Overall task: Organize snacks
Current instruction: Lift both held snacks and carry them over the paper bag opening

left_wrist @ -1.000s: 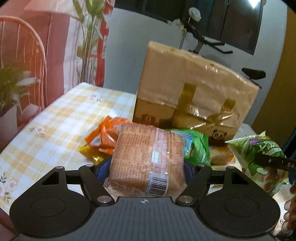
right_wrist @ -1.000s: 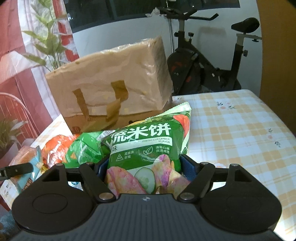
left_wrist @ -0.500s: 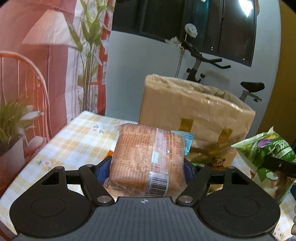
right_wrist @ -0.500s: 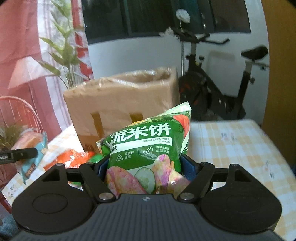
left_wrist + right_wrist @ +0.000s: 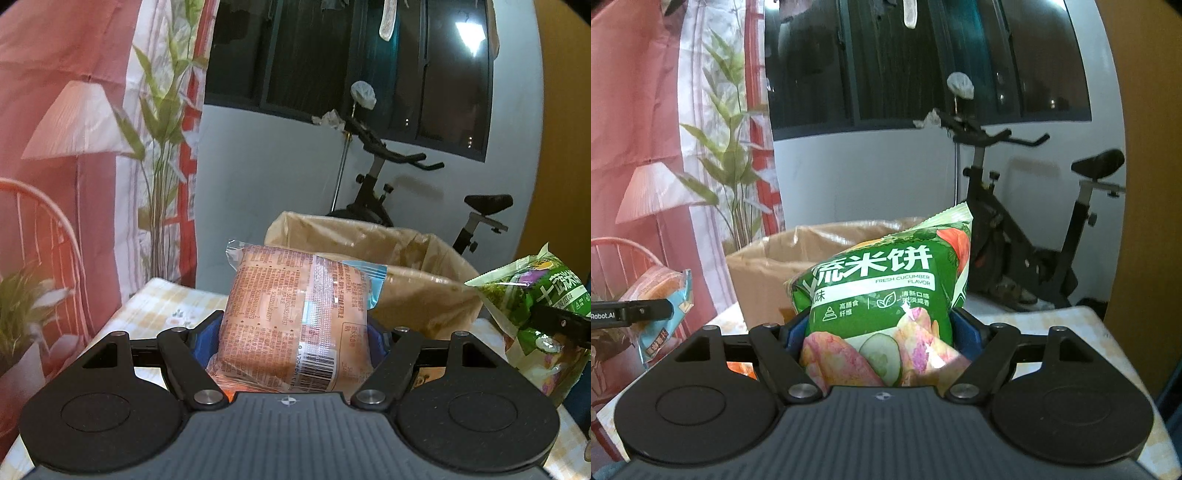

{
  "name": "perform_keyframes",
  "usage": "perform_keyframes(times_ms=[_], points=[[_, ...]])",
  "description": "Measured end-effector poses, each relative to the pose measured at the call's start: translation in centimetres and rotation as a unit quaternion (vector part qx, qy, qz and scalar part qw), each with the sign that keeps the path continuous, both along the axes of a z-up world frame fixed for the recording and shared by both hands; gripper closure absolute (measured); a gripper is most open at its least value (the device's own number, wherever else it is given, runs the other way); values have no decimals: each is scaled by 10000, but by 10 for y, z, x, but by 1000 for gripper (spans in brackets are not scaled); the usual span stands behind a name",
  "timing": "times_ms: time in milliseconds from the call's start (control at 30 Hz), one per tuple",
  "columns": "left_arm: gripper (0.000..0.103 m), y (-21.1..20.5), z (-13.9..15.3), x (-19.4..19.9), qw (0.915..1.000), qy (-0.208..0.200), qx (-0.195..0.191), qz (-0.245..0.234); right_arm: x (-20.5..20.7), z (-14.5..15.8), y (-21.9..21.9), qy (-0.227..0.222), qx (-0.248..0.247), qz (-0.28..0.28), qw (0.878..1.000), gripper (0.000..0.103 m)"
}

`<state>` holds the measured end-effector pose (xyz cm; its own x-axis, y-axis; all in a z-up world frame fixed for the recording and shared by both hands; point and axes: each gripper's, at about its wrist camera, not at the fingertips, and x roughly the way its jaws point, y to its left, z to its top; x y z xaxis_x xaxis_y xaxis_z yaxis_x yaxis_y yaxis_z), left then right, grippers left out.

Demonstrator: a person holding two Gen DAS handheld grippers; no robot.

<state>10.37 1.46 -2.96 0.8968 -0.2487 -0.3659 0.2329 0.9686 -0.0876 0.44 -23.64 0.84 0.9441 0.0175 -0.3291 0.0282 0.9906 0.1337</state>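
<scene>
In the left wrist view, the left gripper [image 5: 295, 332] is clamped on an orange packet [image 5: 291, 321] wrapped in clear film with a blue edge; the packet stands upright between the two blue pads, which press on its sides, with its barcode low on the right near the gripper's body. Behind the packet, just past its top edge, stands the open brown paper bag [image 5: 406, 266], its mouth facing up and its inside in view. The packet is held in the air in front of the bag's near wall, above the checked tablecloth [image 5: 170, 306]. At the right edge a green snack bag [image 5: 543, 306] hangs level with the packet, with a black finger of the other gripper across it. An exercise bike [image 5: 384, 192] stands behind the paper bag by the dark window. In the right wrist view, the right gripper [image 5: 879, 332] is closed on the green snack bag [image 5: 882, 295], marked fresh cucumber flavor; it stands upright between the blue pads, its top corner rising over the paper bag's [image 5: 768, 269] rim. The paper bag stands behind and to the left of it. At the left edge the orange packet [image 5: 661, 291] shows in the other gripper's black finger, well apart from the green bag.
</scene>
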Motion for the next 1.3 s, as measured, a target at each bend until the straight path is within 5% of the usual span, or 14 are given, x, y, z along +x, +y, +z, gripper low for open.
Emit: perform_keyframes(times_ms=[600,1300], points=[[26,-27,30,41,9993,-291,110,-193,43,39,-19,-497,-240,8,9985,24],[26,-73,40,147,9990,-306,161,-274,177,34,-8,-514,-834,581,9935,24]])
